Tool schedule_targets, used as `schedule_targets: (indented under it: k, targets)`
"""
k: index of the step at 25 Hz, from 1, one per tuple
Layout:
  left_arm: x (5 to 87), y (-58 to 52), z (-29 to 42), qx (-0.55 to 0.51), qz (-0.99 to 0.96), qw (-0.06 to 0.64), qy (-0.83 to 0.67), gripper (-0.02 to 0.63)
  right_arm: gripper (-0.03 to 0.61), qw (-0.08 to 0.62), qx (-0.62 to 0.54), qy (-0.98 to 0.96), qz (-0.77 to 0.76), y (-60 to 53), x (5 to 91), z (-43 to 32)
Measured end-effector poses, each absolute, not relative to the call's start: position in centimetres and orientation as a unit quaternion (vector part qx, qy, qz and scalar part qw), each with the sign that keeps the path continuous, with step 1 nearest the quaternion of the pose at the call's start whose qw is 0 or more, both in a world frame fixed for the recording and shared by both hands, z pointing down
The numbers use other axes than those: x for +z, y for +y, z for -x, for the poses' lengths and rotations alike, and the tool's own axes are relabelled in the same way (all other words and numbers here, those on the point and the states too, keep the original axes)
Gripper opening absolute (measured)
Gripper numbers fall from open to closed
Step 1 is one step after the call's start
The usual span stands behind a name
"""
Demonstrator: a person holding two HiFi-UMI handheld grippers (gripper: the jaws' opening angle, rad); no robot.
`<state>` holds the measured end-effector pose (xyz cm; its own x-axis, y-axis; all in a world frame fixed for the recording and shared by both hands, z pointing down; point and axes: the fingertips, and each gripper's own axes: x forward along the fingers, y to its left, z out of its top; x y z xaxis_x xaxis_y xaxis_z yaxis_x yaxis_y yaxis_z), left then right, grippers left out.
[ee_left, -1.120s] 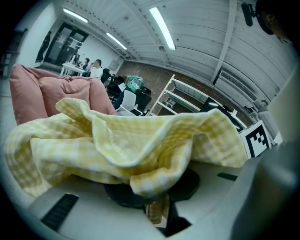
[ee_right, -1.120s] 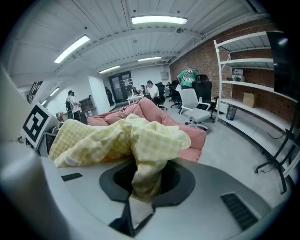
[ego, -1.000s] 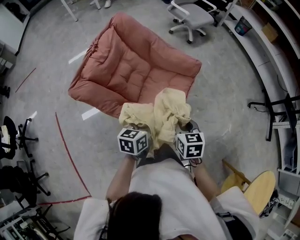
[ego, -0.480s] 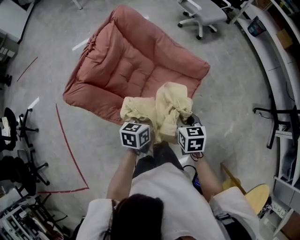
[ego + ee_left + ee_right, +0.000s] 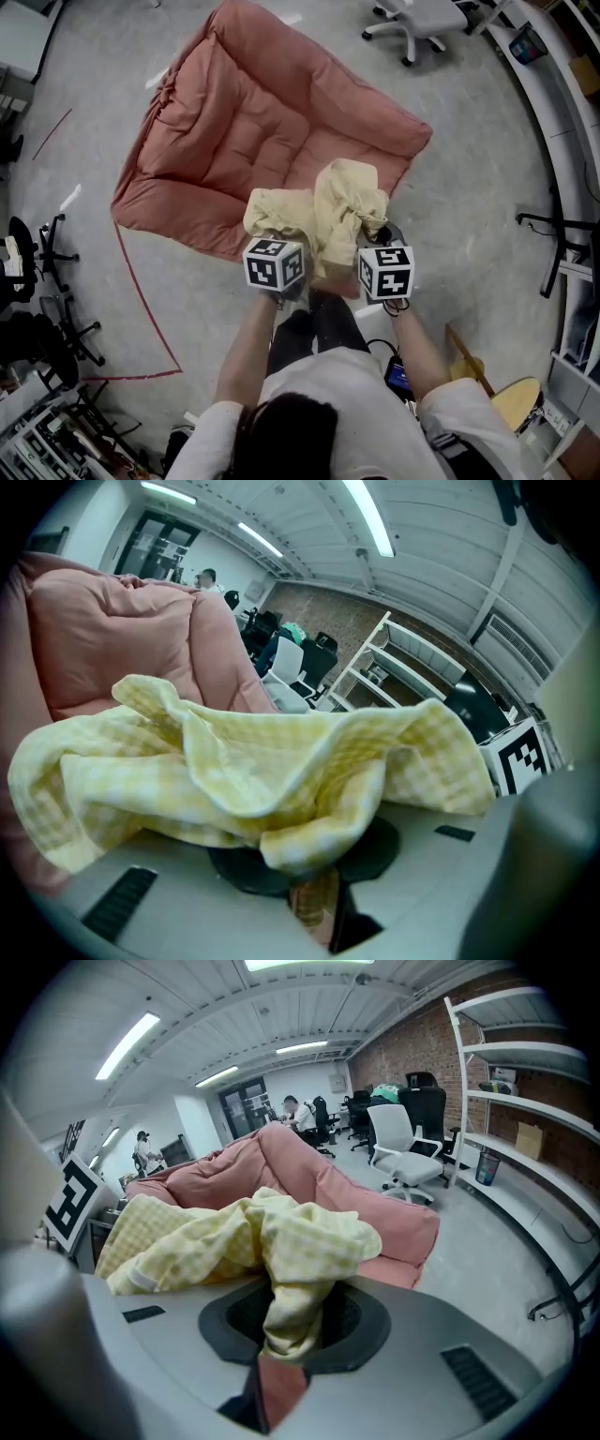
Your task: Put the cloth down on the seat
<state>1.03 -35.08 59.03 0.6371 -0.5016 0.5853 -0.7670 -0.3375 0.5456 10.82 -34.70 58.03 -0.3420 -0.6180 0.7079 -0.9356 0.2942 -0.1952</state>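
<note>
Right, both grippers have the cloth (image 5: 314, 211). Left gripper (image 5: 317, 907): jaws clamped on a fold of the yellow checked fabric, and the rest is piled over the gripper body. Right gripper (image 5: 279, 1372): jaws also pinched on a twisted hanging fold.

In the head view the cloth is bunched between the two marker cubes, above the near edge of the seat (image 5: 253, 122), close to its front right corner. I can't tell whether any of it touches the cushion.

The seat is a big pink padded floor cushion with raised sides. It sits skewed on the grey floor (image 5: 469, 216), and its quilted middle is bare.

Surroundings:
- office chair (image 5: 422, 19) beyond the seat's far right corner, well apart from it
- shelves (image 5: 562, 122) curving down the right side
- wooden stool (image 5: 511, 398) at lower right, near the person's right elbow
- black chair bases (image 5: 37, 272) at far left
- red tape line (image 5: 141, 300) on the floor, left of the seat's near corner
- white tape strip (image 5: 70, 198) further left

The bunched cloth blocks much of each gripper view. The person's legs are directly under the grippers, just short of the seat's edge.
</note>
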Motion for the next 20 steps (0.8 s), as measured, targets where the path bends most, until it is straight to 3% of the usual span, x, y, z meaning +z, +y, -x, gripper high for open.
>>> schedule_targets:
  k: [20]
  targets:
    - [70.9, -40.1, -2.5, 0.194, -0.782, 0.455, -0.38, 0.092, 0.084, 0.289, 0.341, -0.737, -0.507, -39.5, 69.6, -12.3]
